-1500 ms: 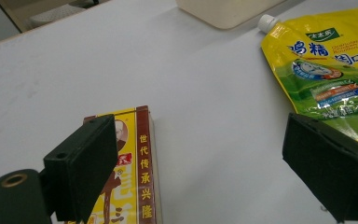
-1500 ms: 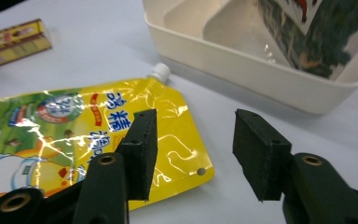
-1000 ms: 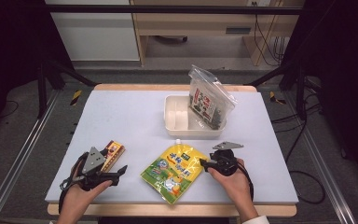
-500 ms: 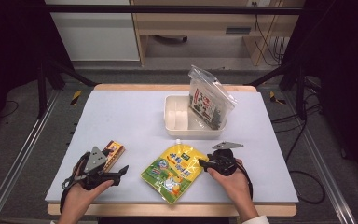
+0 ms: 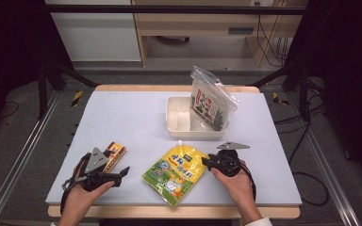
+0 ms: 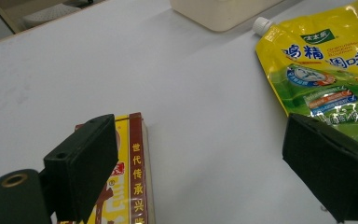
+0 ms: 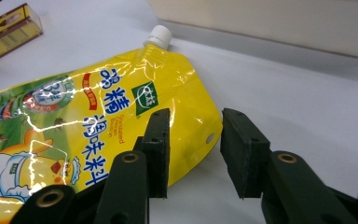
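A yellow spouted pouch [image 5: 174, 173] lies flat near the table's front edge. My right gripper [image 5: 206, 162] lies low at the pouch's right edge. In the right gripper view the pouch's corner [image 7: 74, 121] sits in the gap of this gripper [image 7: 196, 116]. Its jaws have just been closing and stand apart, not pressing the corner. At the front left my left gripper [image 5: 121, 169] is wide open with nothing between its fingers [image 6: 200, 140]. A red and yellow box [image 5: 113, 154] lies just behind its left jaw [image 6: 130, 177].
A cream rectangular container [image 5: 174, 127] stands at the back centre, with a clear bag of dark seaweed [image 5: 209, 101] leaning in its right end. The pouch's white cap [image 7: 160, 36] points toward the container [image 7: 270, 23]. White tabletop stretches between the box and the container.
The right gripper's jaws look a little narrower at the pouch's edge. Both hands and all the objects keep their places.
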The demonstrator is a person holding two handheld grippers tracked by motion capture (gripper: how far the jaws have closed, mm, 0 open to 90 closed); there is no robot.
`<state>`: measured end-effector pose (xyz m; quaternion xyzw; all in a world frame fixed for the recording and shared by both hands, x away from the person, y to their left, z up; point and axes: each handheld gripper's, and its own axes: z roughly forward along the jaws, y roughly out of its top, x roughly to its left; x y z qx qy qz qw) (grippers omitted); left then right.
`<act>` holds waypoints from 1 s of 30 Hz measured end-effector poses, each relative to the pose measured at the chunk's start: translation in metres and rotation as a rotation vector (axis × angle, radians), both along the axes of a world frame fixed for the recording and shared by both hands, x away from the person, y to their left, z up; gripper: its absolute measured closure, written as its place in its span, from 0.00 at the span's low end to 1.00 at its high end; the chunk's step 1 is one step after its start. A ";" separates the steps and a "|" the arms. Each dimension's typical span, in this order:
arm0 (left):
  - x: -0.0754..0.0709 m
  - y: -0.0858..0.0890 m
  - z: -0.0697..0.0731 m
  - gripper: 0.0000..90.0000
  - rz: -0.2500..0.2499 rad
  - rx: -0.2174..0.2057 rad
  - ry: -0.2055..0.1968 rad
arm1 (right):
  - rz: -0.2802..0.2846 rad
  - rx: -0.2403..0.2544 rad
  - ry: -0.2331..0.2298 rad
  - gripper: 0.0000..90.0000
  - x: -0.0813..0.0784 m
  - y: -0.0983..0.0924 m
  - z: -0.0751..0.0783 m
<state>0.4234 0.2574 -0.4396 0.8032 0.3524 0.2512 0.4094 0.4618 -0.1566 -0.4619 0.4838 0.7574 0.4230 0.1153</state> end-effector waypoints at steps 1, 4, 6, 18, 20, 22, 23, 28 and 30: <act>0.000 0.000 0.000 0.11 0.001 0.000 0.001 | -0.004 0.011 -0.003 0.73 -0.001 0.001 0.002; 0.000 0.000 0.000 0.11 0.001 0.001 0.001 | 0.003 0.024 -0.011 0.74 -0.001 0.002 0.003; 0.000 0.000 0.000 0.11 -0.003 0.005 0.003 | 0.020 0.043 -0.002 0.76 -0.003 0.006 0.004; -0.001 -0.001 0.000 0.11 -0.006 0.009 0.000 | 0.028 -0.067 0.040 0.88 0.002 0.018 -0.007; -0.001 -0.001 0.000 0.11 -0.009 0.016 0.001 | 0.033 -0.054 0.037 0.94 0.002 0.017 -0.005; -0.001 0.000 0.001 0.11 -0.005 0.011 -0.003 | 0.044 -0.041 0.019 1.00 0.001 0.018 -0.001; -0.001 0.000 0.001 0.11 -0.005 0.011 -0.003 | 0.050 -0.040 0.011 1.00 0.000 0.018 0.002; -0.003 -0.002 -0.001 0.12 -0.014 -0.015 0.011 | 0.085 -0.033 -0.036 1.00 0.000 0.020 0.015; -0.001 -0.002 -0.002 0.12 -0.021 -0.020 0.017 | 0.112 -0.029 -0.060 1.00 0.002 0.020 0.023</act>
